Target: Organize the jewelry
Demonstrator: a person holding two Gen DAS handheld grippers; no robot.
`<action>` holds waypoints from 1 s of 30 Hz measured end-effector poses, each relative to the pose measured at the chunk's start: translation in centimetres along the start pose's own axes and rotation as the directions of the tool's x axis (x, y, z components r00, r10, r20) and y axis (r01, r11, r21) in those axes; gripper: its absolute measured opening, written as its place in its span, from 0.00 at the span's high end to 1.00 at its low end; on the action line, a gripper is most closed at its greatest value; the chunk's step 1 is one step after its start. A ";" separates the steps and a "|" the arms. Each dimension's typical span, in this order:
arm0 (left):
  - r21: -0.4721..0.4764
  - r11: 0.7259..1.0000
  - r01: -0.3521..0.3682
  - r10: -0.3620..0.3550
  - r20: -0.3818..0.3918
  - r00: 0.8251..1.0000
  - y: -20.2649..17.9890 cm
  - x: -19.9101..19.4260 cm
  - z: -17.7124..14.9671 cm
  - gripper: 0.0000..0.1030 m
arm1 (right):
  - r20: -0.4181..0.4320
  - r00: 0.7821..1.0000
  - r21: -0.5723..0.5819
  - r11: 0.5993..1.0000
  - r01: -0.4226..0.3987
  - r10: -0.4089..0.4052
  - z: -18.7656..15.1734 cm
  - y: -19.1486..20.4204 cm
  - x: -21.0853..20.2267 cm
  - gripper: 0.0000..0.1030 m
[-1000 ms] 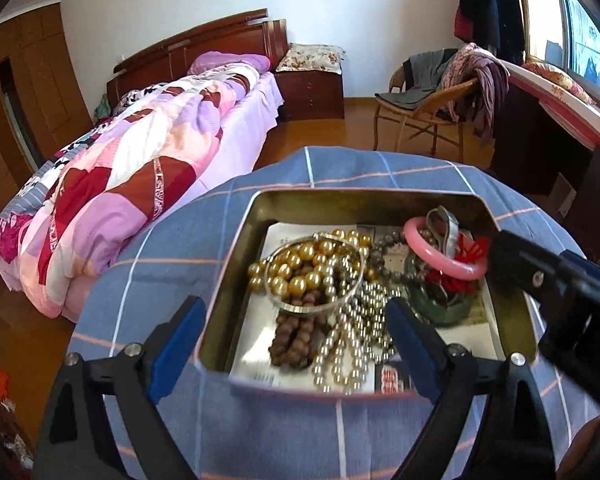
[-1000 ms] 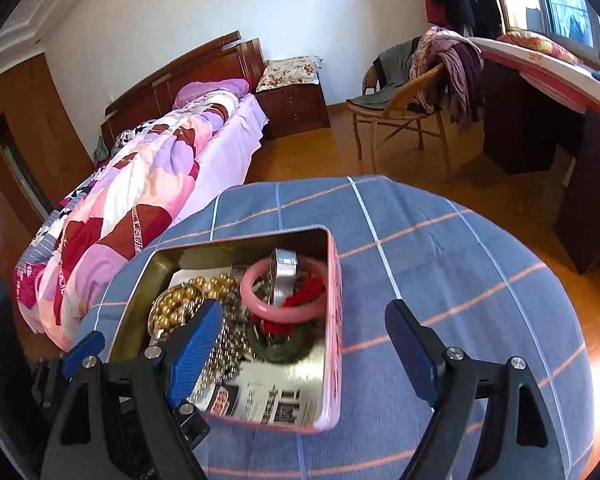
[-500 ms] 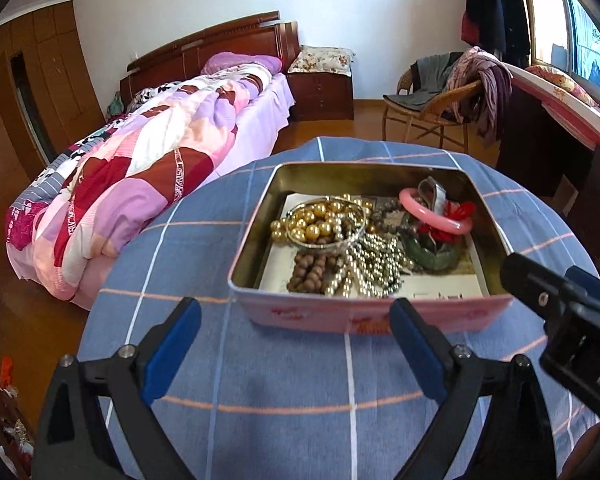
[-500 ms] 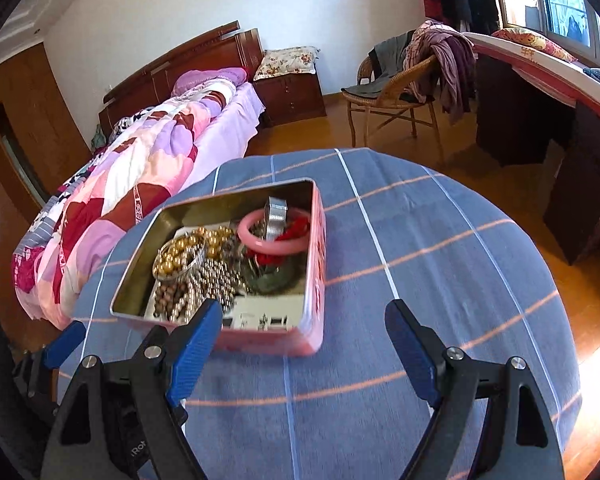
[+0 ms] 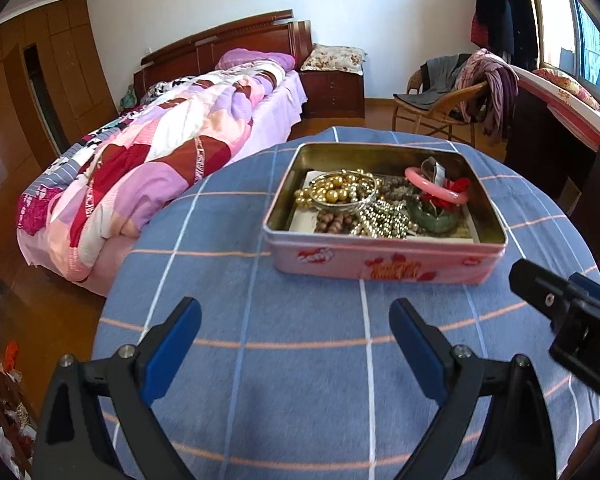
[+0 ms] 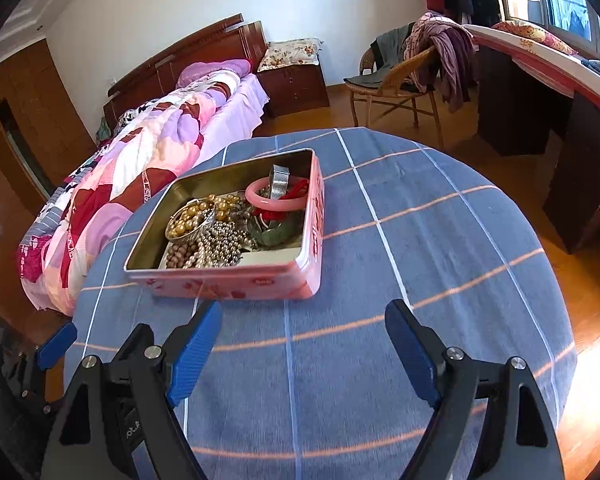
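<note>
Pink tin (image 5: 384, 266), lid off, sits on the blue checked cloth (image 5: 300, 360) of a round table. All places below are given from the tin.

Inside it, heaped together:
- gold beads (image 5: 334, 192) ringed by a thin bangle, at the far left;
- brown beads (image 5: 334, 222) at the near left;
- silver bead strand (image 5: 384, 220) at the near middle;
- pink bangle (image 5: 436, 190) at the far right, over a red piece and a green bangle (image 5: 434, 220);
- a folded silver band (image 6: 279, 184) stands through the pink bangle.

A paper sheet lines the bottom. No jewelry shows on the cloth around the tin.

Left gripper (image 5: 296, 344): released, jaws wide, nothing between them, hovering on the near side of the tin and clear of it. Right gripper (image 6: 304, 344): likewise spread and empty, near side, toward the right corner.

Judgement: every piece lies in the tin, which fits either a job where pieces have been gathered in, or a tangled pile waiting to be sorted out. The pictures do not settle which. No lid or second container is in view.
</note>
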State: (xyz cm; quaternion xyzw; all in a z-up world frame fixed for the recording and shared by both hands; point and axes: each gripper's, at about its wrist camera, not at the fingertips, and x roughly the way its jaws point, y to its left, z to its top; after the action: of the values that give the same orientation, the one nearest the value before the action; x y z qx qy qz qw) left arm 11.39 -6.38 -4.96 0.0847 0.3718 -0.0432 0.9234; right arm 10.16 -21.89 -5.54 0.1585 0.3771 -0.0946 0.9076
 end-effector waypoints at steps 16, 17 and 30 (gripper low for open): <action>-0.050 0.998 -0.030 0.035 0.118 0.992 2.3 -6.6 -3.8 0.05 | 0.156 0.987 -0.093 0.995 0.042 -0.027 -4.0 0.8 -7.4 0.19; -0.055 0.998 -0.025 0.031 0.127 0.991 2.5 -7.0 -3.9 0.03 | 0.176 0.984 -0.099 0.994 0.043 -0.025 -4.0 1.0 -8.2 0.19; -0.092 0.996 -0.020 0.049 0.327 0.944 3.8 -14.3 -2.7 0.00 | 0.469 0.883 -0.137 0.989 0.057 0.014 -4.1 3.2 -18.2 0.19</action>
State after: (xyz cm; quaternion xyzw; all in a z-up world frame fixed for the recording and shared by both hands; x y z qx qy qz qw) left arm -0.17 -1.87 3.52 0.0422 0.2125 -0.0244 0.9759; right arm -4.28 -16.45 5.47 0.0597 0.1545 -0.1122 0.9798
